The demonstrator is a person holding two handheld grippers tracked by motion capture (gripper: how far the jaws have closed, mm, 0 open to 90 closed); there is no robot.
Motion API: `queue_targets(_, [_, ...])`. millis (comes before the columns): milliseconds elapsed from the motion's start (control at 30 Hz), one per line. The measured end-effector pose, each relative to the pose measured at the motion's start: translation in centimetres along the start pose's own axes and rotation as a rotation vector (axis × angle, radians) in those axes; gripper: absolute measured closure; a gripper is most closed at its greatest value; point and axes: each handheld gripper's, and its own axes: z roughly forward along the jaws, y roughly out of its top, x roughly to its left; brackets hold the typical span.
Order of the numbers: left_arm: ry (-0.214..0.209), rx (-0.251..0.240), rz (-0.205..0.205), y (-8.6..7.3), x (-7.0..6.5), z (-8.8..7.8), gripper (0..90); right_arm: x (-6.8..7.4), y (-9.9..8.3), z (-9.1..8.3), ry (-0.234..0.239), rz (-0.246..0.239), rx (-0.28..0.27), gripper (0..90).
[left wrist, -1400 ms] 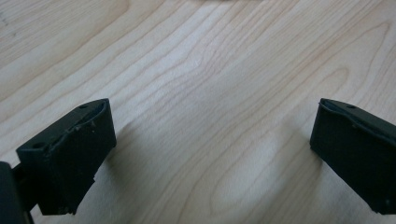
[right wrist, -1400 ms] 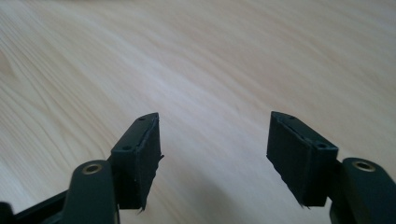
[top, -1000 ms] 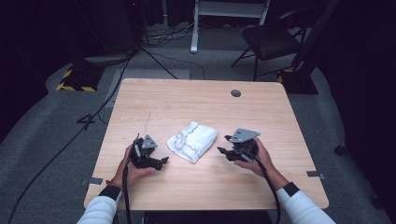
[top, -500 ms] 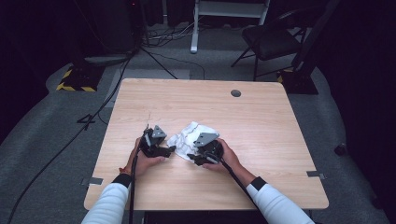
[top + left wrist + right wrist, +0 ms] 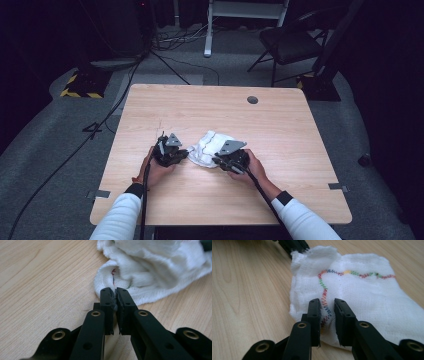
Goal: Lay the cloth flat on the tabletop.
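A crumpled white cloth (image 5: 209,144) with a multicoloured zigzag stitch line (image 5: 324,290) lies on the wooden table (image 5: 280,130), near its front middle. My left gripper (image 5: 181,155) is at the cloth's left edge. Its jaws have just been closing, and in the left gripper view the left gripper (image 5: 115,291) is shut on a thin bit of the cloth's (image 5: 150,267) hem. My right gripper (image 5: 220,161) is at the cloth's front right. Its jaws have also just been closing. The right gripper (image 5: 327,302) pinches a raised fold of cloth (image 5: 362,295) along the stitching.
A round hole (image 5: 252,99) sits in the table's far right part. Tape marks (image 5: 101,193) stick to the front side edges. Beyond the table, on the grey floor, are a black chair (image 5: 290,42), cables (image 5: 170,65) and a white stand (image 5: 207,30).
Both hands moved inward from either side of the cloth until the grippers reached it. Both pairs of jaws have closed on the cloth, which is now bunched slightly between them.
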Motion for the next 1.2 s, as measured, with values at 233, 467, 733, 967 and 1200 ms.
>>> queue_targets(233, [-0.025,-0.028,0.062,0.6,-2.0,-0.9,84.8,-0.7,-1.1,-2.5,-0.024,0.02,0.005,70.2])
queue_targets(467, [-0.058,-0.032,0.112,0.9,-3.7,-0.9,85.0,-0.8,-2.3,-4.0,-0.014,0.046,0.002,56.5])
queue_targets(733, [-0.077,-0.024,0.135,0.9,-4.5,-0.6,84.9,1.1,-0.3,-3.5,0.061,-0.02,-0.081,46.7])
queue_targets(967, [-0.066,-0.003,0.162,1.0,-4.8,-0.4,85.1,2.3,0.6,-0.4,0.055,-0.077,-0.021,65.9])
queue_targets(1200, [-0.047,0.008,0.158,0.6,-4.4,-0.7,85.1,1.6,0.4,-0.5,-0.007,-0.061,-0.022,84.3])
